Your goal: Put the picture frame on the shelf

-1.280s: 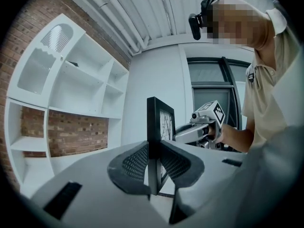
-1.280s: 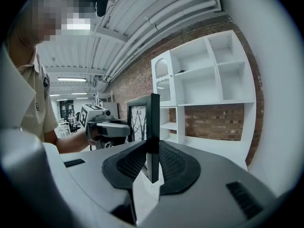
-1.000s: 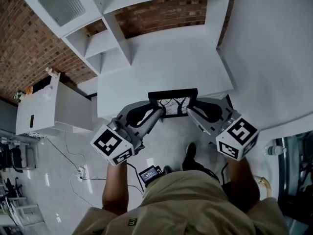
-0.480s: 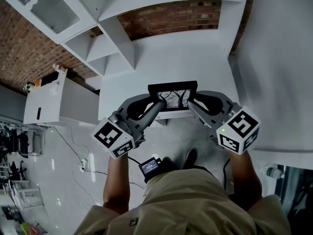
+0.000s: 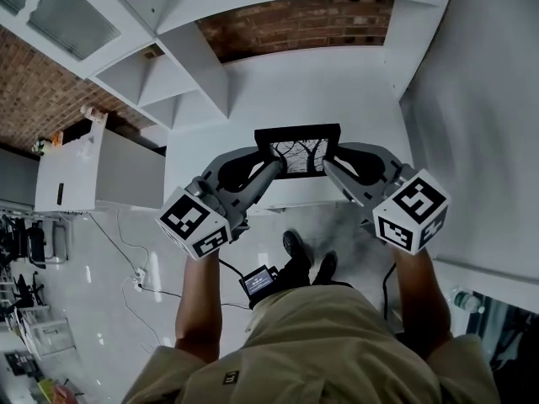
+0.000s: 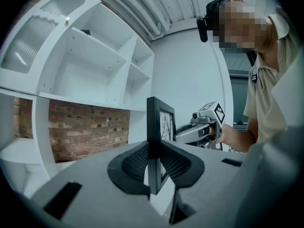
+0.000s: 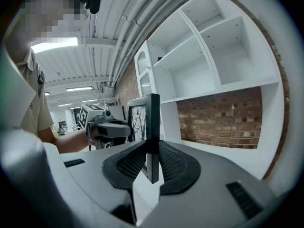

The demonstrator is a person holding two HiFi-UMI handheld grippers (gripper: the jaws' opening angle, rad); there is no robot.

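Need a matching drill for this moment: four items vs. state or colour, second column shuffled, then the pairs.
1 left gripper
2 right gripper
3 picture frame
4 shelf unit

A white, open compartments
B shut on the frame's right edge, as the head view shows it
C black border, tree print
D shut on the frame's left edge, as the head view shows it

Pairs: 1-D, 2-B, 3-C, 4-A

Black picture frame (image 5: 299,152) with a bare-branch print, held upright, clamped at its two side edges by left gripper (image 5: 272,168) and right gripper (image 5: 329,167), above the front of the white, brick-backed shelf (image 5: 337,91)
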